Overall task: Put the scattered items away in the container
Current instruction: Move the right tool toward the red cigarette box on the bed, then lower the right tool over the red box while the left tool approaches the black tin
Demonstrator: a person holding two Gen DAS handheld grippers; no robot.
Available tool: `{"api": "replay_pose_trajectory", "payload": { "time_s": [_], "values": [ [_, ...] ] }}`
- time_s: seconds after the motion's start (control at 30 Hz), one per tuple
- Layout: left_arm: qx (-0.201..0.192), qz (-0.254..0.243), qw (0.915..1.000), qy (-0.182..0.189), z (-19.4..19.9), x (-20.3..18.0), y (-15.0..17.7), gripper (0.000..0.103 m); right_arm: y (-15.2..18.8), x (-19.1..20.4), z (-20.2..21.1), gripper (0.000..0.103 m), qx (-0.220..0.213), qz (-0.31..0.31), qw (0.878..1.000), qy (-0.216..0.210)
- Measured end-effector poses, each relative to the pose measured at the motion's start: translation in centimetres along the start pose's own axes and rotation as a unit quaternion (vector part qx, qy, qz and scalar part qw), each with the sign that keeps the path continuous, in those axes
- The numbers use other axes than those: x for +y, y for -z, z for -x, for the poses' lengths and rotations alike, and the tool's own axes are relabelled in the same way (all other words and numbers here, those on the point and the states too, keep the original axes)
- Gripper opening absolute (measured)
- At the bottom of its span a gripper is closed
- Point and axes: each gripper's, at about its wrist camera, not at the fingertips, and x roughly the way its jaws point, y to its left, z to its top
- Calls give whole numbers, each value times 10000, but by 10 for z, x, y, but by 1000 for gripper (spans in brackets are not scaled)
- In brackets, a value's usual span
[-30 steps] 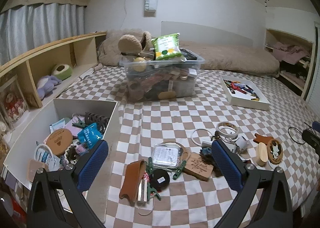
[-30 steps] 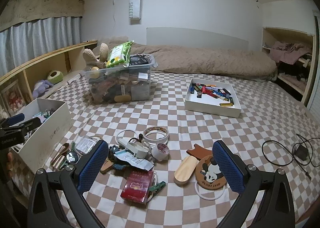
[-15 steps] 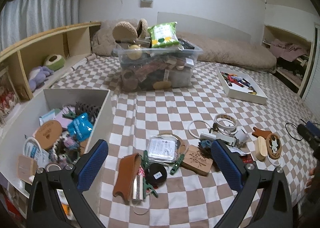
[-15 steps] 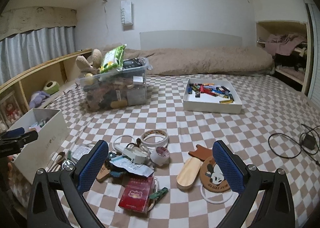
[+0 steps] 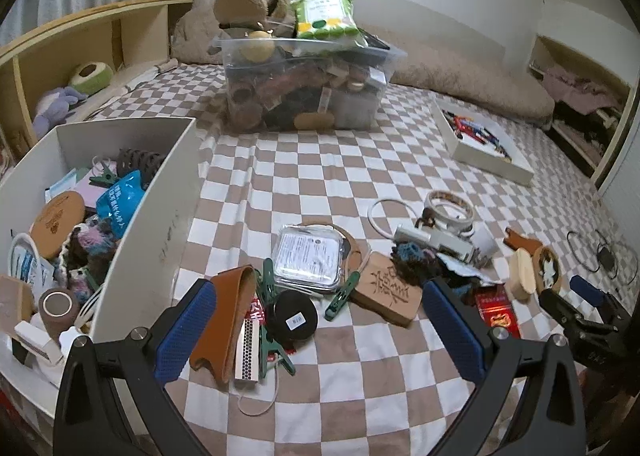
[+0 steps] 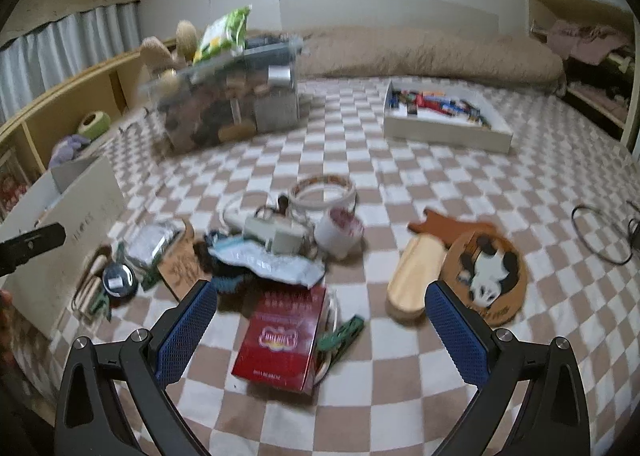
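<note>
The red box (image 6: 280,336) is seen on the bed, directly ahead between the spread, empty fingers of the right gripper (image 6: 320,332) — its long axis running along them. The left gripper (image 5: 320,330) — likewise spread, empty — hangs beside the white container (image 5: 160,224).

The writing on the red box (image 6: 280,336), blue packet (image 5: 118,204) and wooden tile (image 5: 386,292) was too blurry to read.
</note>
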Motion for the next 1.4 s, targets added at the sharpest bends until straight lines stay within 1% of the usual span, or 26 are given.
{"api": "replay_pose_trajectory", "payload": {
  "time_s": [0.13,0.2,0.3,0.33,0.37,0.4,0.43,0.5,0.63,0.77,0.83,1.03,1.13,1.27,1.3,1.33,1.4],
  "values": [
    [-69,-401,9987,-290,-10,-10,7,103,11,1,-10,103,136,-106,9998,-116],
    [-32,-488,9982,-336,-15,-10,9,103,16,1,-13,103,125,-172,9997,-125],
    [4,-581,9978,-324,-23,-9,12,103,21,3,-18,103,232,-135,9992,-305],
    [2,-621,9976,-309,-25,-9,13,103,22,5,-19,96,247,-91,9992,-310],
    [-4,-663,9973,-316,-26,-9,15,103,23,7,-21,86,251,-40,9992,-308],
    [-14,-711,9969,-328,-28,-10,16,102,23,8,-23,83,275,-11,9992,-299],
    [-21,-752,9966,-333,-29,-10,17,100,24,10,-26,83,332,7,9990,-296],
    [-16,-824,9960,-348,-32,-12,19,98,28,13,-30,82,403,67,9988,-271],
    [-97,-1055,9932,-475,-37,-16,24,98,35,24,-35,76,455,309,9983,-187],
    [-225,-1331,9890,-613,-41,-20,30,98,39,30,-40,75,451,477,9978,-36],
    [-220,-1429,9872,-678,-44,-21,31,98,39,31,-42,75,440,531,9976,8],
    [-86,-1325,9896,-560,-55,-14,36,98,38,34,-43,75,533,553,9971,-4],
    [-87,-1331,9898,-502,-59,-14,39,98,39,39,-45,75,551,593,9967,36],
    [2,-1370,9891,-540,-66,-14,42,98,41,42,-49,75,596,601,9964,28],
    [23,-1382,9889,-546,-68,-13,43,94,42,42,-50,75,609,627,9962,23],
    [66,-1421,9881,-591,-70,-13,44,86,42,42,-51,75,623,641,9960,13],
    [150,-1481,9865,-679,-74,-11,45,80,43,42,-51,75,641,631,9959,-24]
  ]
}}
